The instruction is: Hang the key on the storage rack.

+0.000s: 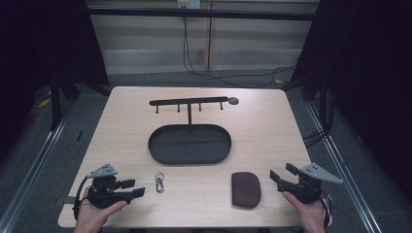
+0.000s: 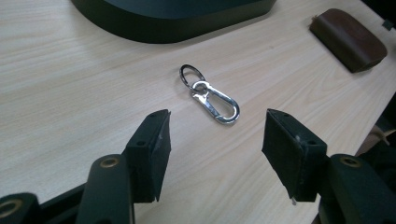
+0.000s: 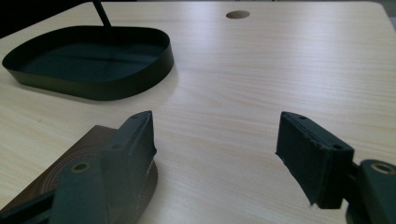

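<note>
- The left gripper (image 1: 130, 188) rested at the near left of the table (image 1: 272, 126), held in a hand (image 1: 94, 216), its jaws apart with nothing between them.
- A silver clip (image 1: 159, 182) with a small ring lay flat on the table just beyond those jaws, clear of both pads; in the left gripper view the clip (image 2: 211, 95) sat ahead of the gap, ring end farther off.
- The right gripper (image 1: 283, 174) sat at the near right, in the other hand (image 1: 311, 213), jaws also apart and bare.
- A brown pouch (image 1: 246, 189) lay flat just to the left of that gripper; in the right gripper view the pouch (image 3: 60, 168) lay under and behind the left-hand jaw, and I could not tell whether they touched.
- A black oval tray (image 1: 160, 150) stood mid-table, beyond clip and pouch, well apart from both.
- A thin post rose from the tray's far side to a black bar (image 1: 188, 101) with four short pegs hanging below it.
- A round hole (image 1: 233, 101) showed in the table by the bar's right end.
</note>
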`<state>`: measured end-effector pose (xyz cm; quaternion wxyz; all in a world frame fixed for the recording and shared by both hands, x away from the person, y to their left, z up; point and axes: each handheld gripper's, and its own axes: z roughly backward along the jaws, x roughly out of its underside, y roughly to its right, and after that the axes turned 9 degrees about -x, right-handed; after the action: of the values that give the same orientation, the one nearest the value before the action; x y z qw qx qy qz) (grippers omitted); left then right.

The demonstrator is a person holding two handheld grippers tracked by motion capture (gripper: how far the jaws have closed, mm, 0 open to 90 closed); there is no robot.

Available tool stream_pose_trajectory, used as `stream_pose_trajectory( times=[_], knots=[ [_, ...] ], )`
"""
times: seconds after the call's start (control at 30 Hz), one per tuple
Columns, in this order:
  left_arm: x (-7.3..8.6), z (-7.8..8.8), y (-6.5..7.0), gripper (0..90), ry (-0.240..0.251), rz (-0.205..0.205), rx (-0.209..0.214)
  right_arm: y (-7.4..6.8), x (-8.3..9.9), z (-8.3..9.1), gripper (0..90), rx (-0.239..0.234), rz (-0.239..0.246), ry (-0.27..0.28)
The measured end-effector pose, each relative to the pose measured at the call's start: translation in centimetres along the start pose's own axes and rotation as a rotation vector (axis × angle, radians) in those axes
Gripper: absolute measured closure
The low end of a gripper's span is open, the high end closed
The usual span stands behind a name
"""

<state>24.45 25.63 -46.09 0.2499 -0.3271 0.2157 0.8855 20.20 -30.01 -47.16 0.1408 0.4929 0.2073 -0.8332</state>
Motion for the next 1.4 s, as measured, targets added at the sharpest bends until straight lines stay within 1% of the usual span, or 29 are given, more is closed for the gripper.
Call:
stream_pose_trajectory(
  times=[0.03, 0.13, 0.23, 0.3, 0.33, 0.37, 0.4, 0.43, 0.47, 0.5, 0.57, 0.6, 0.67, 0.77, 0.8, 0.83, 0.87, 0.9, 0.93, 0.97, 1.0, 1.1, 1.13, 1.2, 1.23, 1.27, 1.3, 1.37, 1.4],
  knots=[
    [0.0, -0.1, 0.0, 42.1, -0.004, 0.02, 0.004, 0.0, 0.0, 0.0, 28.2, -0.009, 0.001, -0.007],
    [-0.1, -0.1, -0.2, 44.0, -0.011, 0.02, -0.006, 0.0, -0.1, -0.1, 29.1, -0.024, -0.011, -0.02],
    [-0.3, -0.2, -0.3, 46.0, -0.018, 0.009, -0.008, -0.1, -0.1, -0.3, 27.9, -0.05, -0.02, -0.05],
    [-0.3, -0.3, -0.3, 48.9, -0.019, 0.005, -0.006, -0.1, -0.1, -0.3, 27.3, -0.053, -0.025, -0.058],
    [-0.3, -0.3, -0.3, 51.2, -0.014, 0.019, 0.011, -0.1, -0.1, -0.3, 26.9, -0.056, -0.028, -0.06],
    [-0.4, -0.4, -0.3, 54.3, -0.01, 0.022, 0.016, -0.1, -0.1, -0.3, 26.3, -0.058, -0.028, -0.062],
    [-0.6, -0.5, -0.2, 54.6, -0.015, 0.022, 0.021, -0.1, -0.1, -0.3, 26.2, -0.055, -0.027, -0.065],
    [-0.7, -0.5, -0.1, 56.9, -0.025, 0.014, 0.021, -0.1, -0.1, -0.3, 26.2, -0.056, -0.029, -0.066],
    [-0.8, -0.6, 0.0, 58.7, -0.026, -0.005, 0.015, -0.1, -0.1, -0.2, 26.2, -0.057, -0.031, -0.062],
    [-0.9, -0.7, 0.2, 59.2, -0.027, -0.044, 0.002, -0.1, -0.1, -0.2, 26.0, -0.056, -0.035, -0.058],
    [-1.1, -0.7, 0.6, 62.6, -0.017, -0.095, -0.023, 0.0, -0.1, -0.2, 25.7, -0.059, -0.047, -0.061],
    [-1.2, -0.7, 0.8, 62.1, -0.011, -0.108, -0.021, 0.0, -0.1, -0.2, 25.6, -0.065, -0.047, -0.061],
    [-1.5, -0.5, 1.2, 59.5, 0.009, -0.136, -0.04, -0.1, -0.1, -0.4, 24.8, -0.066, -0.038, -0.073],
    [-2.2, -0.2, 1.5, 58.8, -0.005, -0.149, -0.035, -0.3, -0.2, -0.4, 24.8, -0.072, -0.032, -0.08],
    [-2.4, -0.2, 1.6, 57.5, -0.028, -0.142, -0.037, -0.3, -0.2, -0.4, 24.6, -0.074, -0.031, -0.079],
    [-2.4, -0.2, 1.6, 53.7, -0.028, -0.142, -0.037, -0.3, -0.2, -0.4, 24.6, -0.074, -0.031, -0.079],
    [-2.8, -0.2, 1.6, 52.1, -0.059, -0.139, -0.044, -0.3, -0.2, -0.3, 24.5, -0.075, -0.034, -0.078],
    [-2.8, -0.2, 1.6, 53.2, -0.059, -0.139, -0.044, -0.3, -0.2, -0.3, 24.5, -0.075, -0.034, -0.078],
    [-3.1, -0.5, 1.8, 52.3, -0.086, -0.141, -0.041, -0.3, -0.2, -0.3, 24.2, -0.078, -0.036, -0.076],
    [-3.1, -0.5, 1.8, 52.3, -0.086, -0.141, -0.041, -0.3, -0.2, -0.3, 24.2, -0.078, -0.036, -0.076],
    [-3.4, -0.8, 1.9, 52.0, -0.107, -0.141, -0.048, -0.4, -0.2, -0.3, 24.1, -0.081, -0.036, -0.077],
    [-3.9, -1.1, 2.0, 50.6, -0.123, -0.15, -0.053, -0.4, -0.2, -0.4, 24.0, -0.086, -0.033, -0.081],
    [-4.5, -1.3, 1.9, 49.9, -0.142, -0.151, -0.04, -0.4, -0.2, -0.4, 24.6, -0.086, -0.025, -0.085],
    [-4.7, -1.3, 1.8, 50.2, -0.144, -0.154, -0.048, -0.4, -0.2, -0.4, 25.1, -0.088, -0.023, -0.087],
    [-5.3, -1.5, 1.7, 50.0, -0.158, -0.158, -0.045, -0.4, -0.2, -0.5, 24.9, -0.092, -0.024, -0.09],
    [-5.3, -1.5, 1.7, 50.2, -0.158, -0.158, -0.045, -0.4, -0.2, -0.5, 24.8, -0.093, -0.025, -0.091],
    [-5.6, -1.7, 1.8, 50.4, -0.171, -0.167, -0.062, -0.4, -0.2, -0.5, 24.7, -0.095, -0.025, -0.09],
    [-5.8, -1.8, 1.8, 50.8, -0.176, -0.165, -0.053, -0.4, -0.2, -0.5, 24.6, -0.095, -0.023, -0.091],
    [-6.0, -1.9, 1.8, 51.0, -0.189, -0.169, -0.048, -0.4, -0.2, -0.5, 24.4, -0.096, -0.022, -0.092]
  ],
)
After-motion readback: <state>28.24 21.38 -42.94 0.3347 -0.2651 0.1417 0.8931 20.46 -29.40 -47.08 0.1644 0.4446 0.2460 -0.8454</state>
